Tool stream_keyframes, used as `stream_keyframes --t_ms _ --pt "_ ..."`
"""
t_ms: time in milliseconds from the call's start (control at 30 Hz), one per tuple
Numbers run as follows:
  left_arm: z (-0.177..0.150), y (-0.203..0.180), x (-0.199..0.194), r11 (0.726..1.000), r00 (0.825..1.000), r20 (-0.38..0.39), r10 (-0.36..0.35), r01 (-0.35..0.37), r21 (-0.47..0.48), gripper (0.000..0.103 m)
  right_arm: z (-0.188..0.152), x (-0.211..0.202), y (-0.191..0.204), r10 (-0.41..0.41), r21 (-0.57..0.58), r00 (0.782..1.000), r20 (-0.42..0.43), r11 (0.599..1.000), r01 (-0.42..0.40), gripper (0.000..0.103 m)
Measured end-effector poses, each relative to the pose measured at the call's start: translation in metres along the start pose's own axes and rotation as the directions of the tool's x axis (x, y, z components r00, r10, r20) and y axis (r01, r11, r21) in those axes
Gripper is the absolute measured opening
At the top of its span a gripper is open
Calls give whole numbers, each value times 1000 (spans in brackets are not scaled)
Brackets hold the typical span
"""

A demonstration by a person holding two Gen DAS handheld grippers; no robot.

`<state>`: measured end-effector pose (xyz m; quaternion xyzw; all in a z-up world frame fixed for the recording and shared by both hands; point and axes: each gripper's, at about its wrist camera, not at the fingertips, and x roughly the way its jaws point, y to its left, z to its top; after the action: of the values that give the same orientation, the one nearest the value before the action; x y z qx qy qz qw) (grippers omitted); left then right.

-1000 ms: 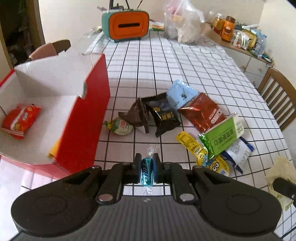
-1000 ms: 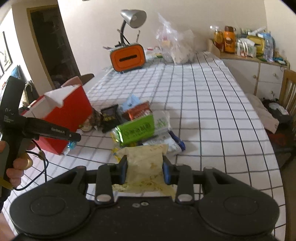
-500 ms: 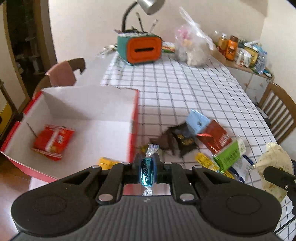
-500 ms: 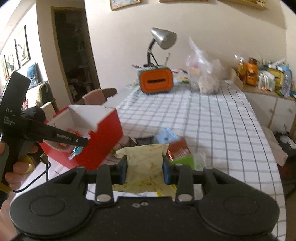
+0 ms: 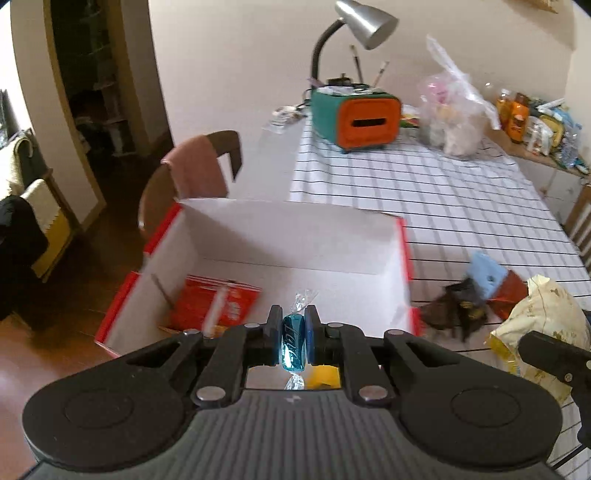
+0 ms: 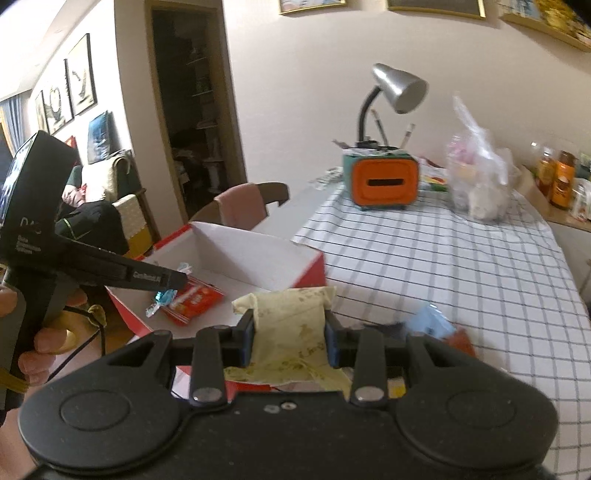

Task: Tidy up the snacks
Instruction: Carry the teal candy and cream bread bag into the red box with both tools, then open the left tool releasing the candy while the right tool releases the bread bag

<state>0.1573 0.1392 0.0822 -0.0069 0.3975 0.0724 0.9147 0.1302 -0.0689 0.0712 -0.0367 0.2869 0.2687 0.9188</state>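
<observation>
A blue-wrapped candy (image 5: 293, 345) was seen clamped between the fingers of the left gripper (image 5: 293, 339), which was held above the open red box (image 5: 404, 243) with white inner walls. The same candy (image 6: 162, 297) was visible from the right wrist view, hanging at the tip of the left gripper (image 6: 168, 286) over the box (image 6: 310, 266); a hand (image 6: 40, 332) was wrapped around that gripper's handle. Inside the box, a red snack packet (image 5: 218, 306) was lying on the floor of the box, and a yellow packet (image 5: 325, 376) was partly hidden behind the left fingers.

A pale yellow snack bag (image 6: 291, 332) was grasped between the fingers of the right gripper (image 6: 290, 338), just beside the near right corner of the box; the bag (image 5: 539, 325) was also caught at the right edge of the left wrist view.

On the checked tabletop (image 6: 461, 258), to the right of the box, a small heap of snacks was left: a light blue packet (image 5: 485, 273), dark brown packets (image 5: 450, 314) and a red-brown packet (image 5: 511, 297), blurred. Farther back, an orange and teal holder (image 5: 354, 120) was standing beside a silver desk lamp (image 5: 365, 22) and a clear plastic bag (image 5: 454, 118). A chair draped with a pink cloth (image 5: 195, 173) was set behind the box.
</observation>
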Motion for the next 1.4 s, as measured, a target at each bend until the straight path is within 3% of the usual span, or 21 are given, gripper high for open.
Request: stream_keyframes --t_ms 367,800,1400 --pt "9 61 30 995 994 -42 96 -97 -18 12 22 69 43 33 -4 999 -40 999 -33 35" --pt "3 77 76 992 987 -105 121 -116 54 12 14 149 72 -11 -36 982 -187 999 4 35" --pt "-18 76 109 989 972 -197 130 -113 91 12 -2 171 83 -22 -77 961 -275 997 1 36"
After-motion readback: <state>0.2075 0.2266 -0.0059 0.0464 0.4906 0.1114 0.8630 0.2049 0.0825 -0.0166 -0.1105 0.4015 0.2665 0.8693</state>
